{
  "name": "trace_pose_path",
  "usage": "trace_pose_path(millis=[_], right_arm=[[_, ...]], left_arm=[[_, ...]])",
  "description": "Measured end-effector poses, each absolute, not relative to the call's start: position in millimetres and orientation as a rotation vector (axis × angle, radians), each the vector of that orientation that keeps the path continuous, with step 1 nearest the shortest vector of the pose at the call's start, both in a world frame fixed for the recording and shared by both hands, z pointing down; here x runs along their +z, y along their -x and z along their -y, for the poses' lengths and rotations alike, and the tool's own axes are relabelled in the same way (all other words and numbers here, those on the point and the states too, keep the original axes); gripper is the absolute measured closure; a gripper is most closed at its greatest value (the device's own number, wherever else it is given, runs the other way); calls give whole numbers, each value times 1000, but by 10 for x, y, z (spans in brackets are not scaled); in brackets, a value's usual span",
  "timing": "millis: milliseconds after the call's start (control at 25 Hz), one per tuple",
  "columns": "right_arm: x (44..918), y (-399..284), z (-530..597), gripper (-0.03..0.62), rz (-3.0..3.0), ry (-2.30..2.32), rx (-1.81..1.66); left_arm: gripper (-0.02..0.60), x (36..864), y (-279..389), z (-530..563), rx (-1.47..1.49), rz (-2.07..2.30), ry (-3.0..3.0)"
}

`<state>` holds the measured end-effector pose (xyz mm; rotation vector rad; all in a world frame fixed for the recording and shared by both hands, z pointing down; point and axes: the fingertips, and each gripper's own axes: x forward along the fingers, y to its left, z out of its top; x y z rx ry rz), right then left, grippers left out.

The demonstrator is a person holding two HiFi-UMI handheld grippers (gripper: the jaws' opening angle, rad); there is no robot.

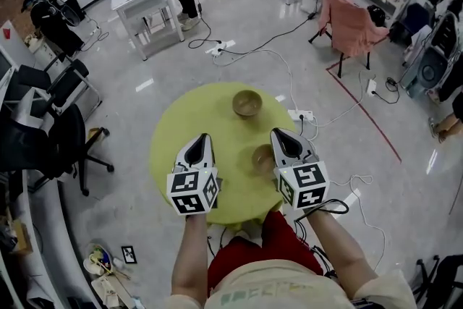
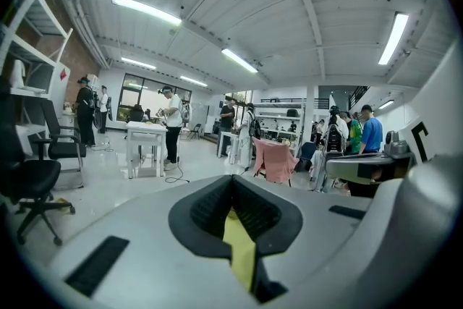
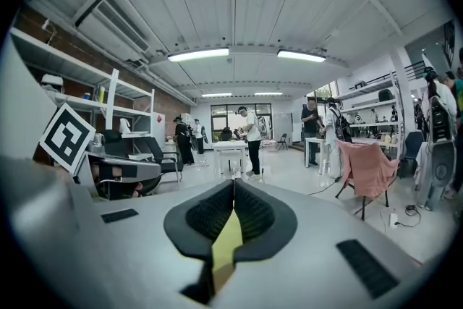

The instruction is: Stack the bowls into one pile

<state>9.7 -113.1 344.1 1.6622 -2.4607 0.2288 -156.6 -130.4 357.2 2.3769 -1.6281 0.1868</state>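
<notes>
Two brown wooden bowls stand apart on the round yellow-green table point(image 1: 177, 134). The far bowl point(image 1: 247, 103) sits near the table's back edge. The near bowl point(image 1: 263, 158) sits right of the middle, just left of my right gripper point(image 1: 278, 135). That gripper hovers beside it with its jaws shut and nothing in them. My left gripper point(image 1: 202, 140) hangs over the table's left half, also shut and empty. Both gripper views look out level across the room, with the jaw tips point(image 2: 232, 177) point(image 3: 233, 183) meeting, and neither shows a bowl.
A power strip point(image 1: 302, 114) and cables lie on the floor right of the table. Black office chairs point(image 1: 61, 141) stand to the left. A white table point(image 1: 145, 0) with a person beside it and a pink-draped chair point(image 1: 351, 22) stand farther back.
</notes>
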Motion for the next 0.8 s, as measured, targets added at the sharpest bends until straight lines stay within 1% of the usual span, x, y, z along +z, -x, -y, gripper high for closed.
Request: trace_pose_path(millis=[800], right_arm=[[3461, 80, 382, 559, 2433, -1714, 227]], left_arm=[[558, 3537, 1745, 559, 174, 1579, -2431]])
